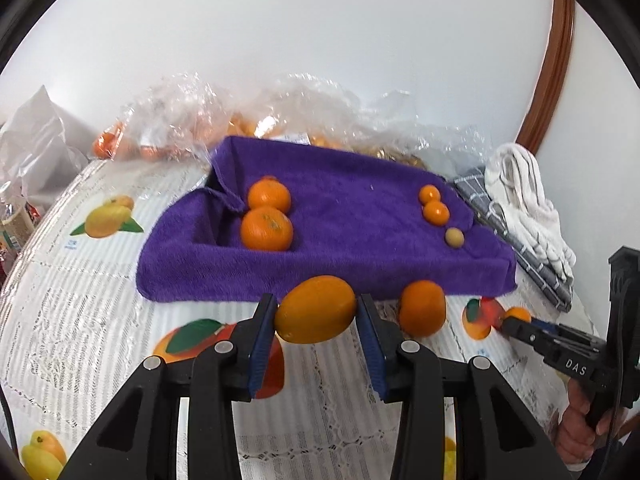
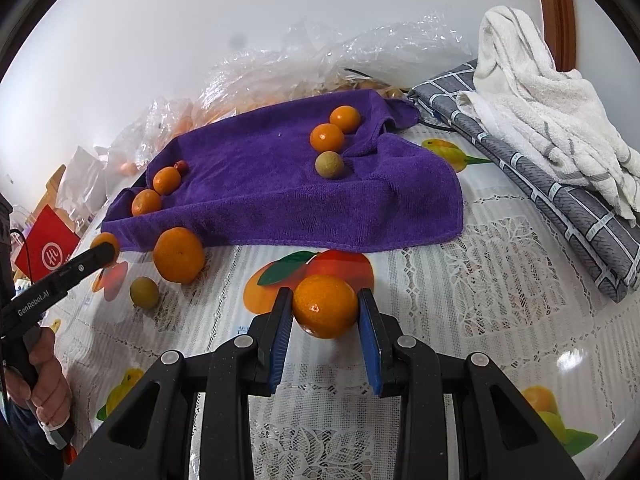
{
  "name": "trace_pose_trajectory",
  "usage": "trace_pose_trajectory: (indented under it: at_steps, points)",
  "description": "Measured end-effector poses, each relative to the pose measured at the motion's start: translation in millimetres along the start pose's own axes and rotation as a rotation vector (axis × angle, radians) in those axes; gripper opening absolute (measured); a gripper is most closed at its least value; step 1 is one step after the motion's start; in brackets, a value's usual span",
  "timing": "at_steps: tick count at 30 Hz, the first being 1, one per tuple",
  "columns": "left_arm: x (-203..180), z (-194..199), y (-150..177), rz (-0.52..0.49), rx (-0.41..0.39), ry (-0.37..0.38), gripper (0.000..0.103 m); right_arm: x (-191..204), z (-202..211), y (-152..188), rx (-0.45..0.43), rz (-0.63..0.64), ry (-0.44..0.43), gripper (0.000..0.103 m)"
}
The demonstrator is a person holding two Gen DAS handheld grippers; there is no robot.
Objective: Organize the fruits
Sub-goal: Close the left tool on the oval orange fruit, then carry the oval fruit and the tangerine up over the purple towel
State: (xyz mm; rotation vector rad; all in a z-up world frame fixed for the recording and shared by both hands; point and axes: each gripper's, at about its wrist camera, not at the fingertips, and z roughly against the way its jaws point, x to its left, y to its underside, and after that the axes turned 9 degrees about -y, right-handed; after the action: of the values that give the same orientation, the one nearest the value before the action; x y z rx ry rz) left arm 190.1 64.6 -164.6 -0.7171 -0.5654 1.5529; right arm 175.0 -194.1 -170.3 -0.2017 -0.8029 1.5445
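Left wrist view: left gripper clamps an oval orange fruit just before the purple towel. Right gripper clamps a small mandarin over the tablecloth.

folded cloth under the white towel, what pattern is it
The folded cloth is grey with a grid of pale lines, a check pattern. It shows best in the right wrist view.

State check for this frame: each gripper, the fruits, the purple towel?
Left gripper: shut on an oval orange fruit, lifted.
Right gripper: shut on a small orange.
Purple towel: spread out, five orange fruits and one tan fruit on it.
Large orange: loose on the tablecloth.
Green-tan fruit: loose on the tablecloth.
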Motion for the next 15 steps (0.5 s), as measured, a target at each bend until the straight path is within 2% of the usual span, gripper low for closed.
trace_pose_trajectory:
  at_steps: [8, 15]
  points:
    - [11, 4, -3, 0.069, -0.033, -0.002, 0.039, -1, 4, 1, -0.021, -0.010, -0.005, 0.032]
    - [12, 3, -3, 0.082, -0.036, -0.005, 0.039, -1, 6, 1, -0.028, -0.011, -0.013, 0.032]
